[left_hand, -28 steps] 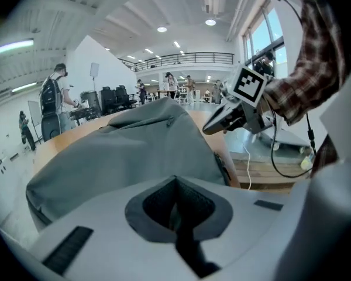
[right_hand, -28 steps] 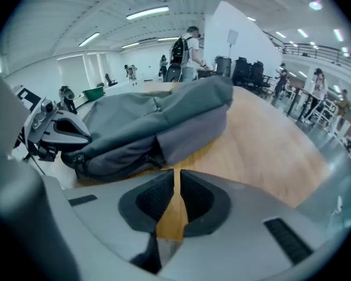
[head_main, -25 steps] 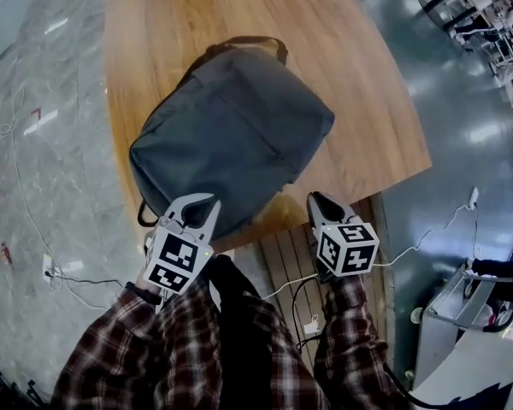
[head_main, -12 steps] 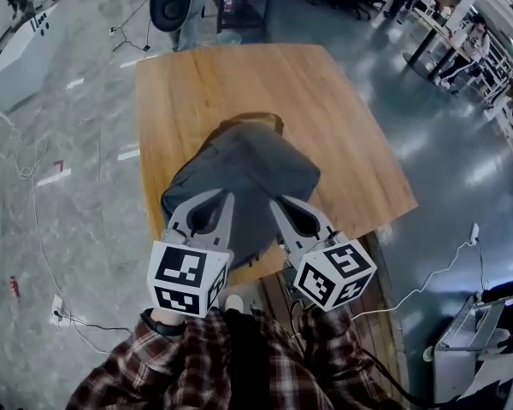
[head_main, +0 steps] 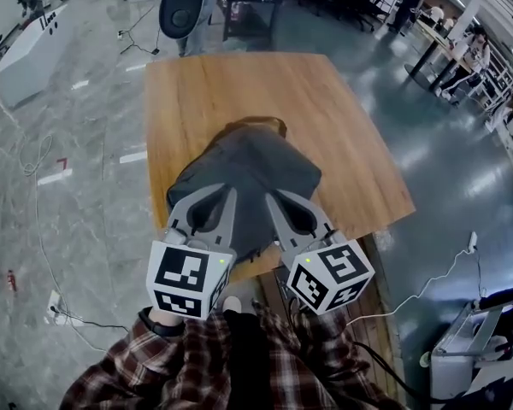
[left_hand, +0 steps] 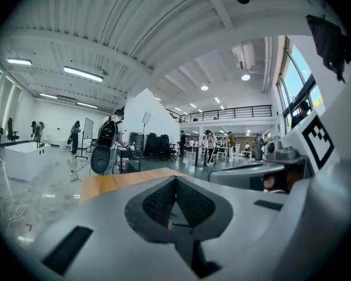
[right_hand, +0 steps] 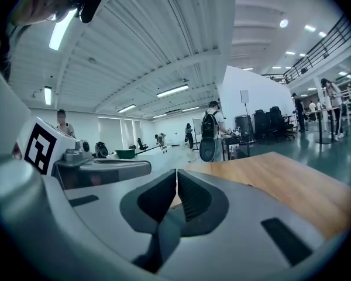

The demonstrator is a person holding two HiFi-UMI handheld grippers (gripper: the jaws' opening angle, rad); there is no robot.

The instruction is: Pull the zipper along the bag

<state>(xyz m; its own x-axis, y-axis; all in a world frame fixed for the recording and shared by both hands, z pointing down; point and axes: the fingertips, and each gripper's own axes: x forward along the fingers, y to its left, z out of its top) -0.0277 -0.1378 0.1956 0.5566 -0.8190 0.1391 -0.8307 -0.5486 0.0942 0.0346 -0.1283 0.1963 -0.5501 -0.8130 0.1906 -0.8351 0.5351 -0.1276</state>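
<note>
The grey bag (head_main: 250, 171) lies flat on the wooden table (head_main: 359, 143), on its near left part, with its brown-trimmed handle (head_main: 256, 123) toward the table's far edge and its near end reaching the table's near edge; its zipper cannot be made out from here. It has not shifted on the table since a second ago. What has changed is the grippers and the view. A second ago the left gripper (head_main: 230, 193) sat low at the bag's near left corner and the right gripper (head_main: 270, 196) hung off the table's near edge; half a second ago both had come up over the bag's near end, and now they are there side by side, a little closer together, tips angled toward each other. In its own view the left gripper (left_hand: 175, 179) has its pads pressed together with nothing caught between them, and the right gripper (right_hand: 176, 173) is likewise closed on nothing, the table (right_hand: 281, 183) showing beyond it. The head has lifted, so an office chair (head_main: 181, 8) now shows past the table's far edge.
</note>
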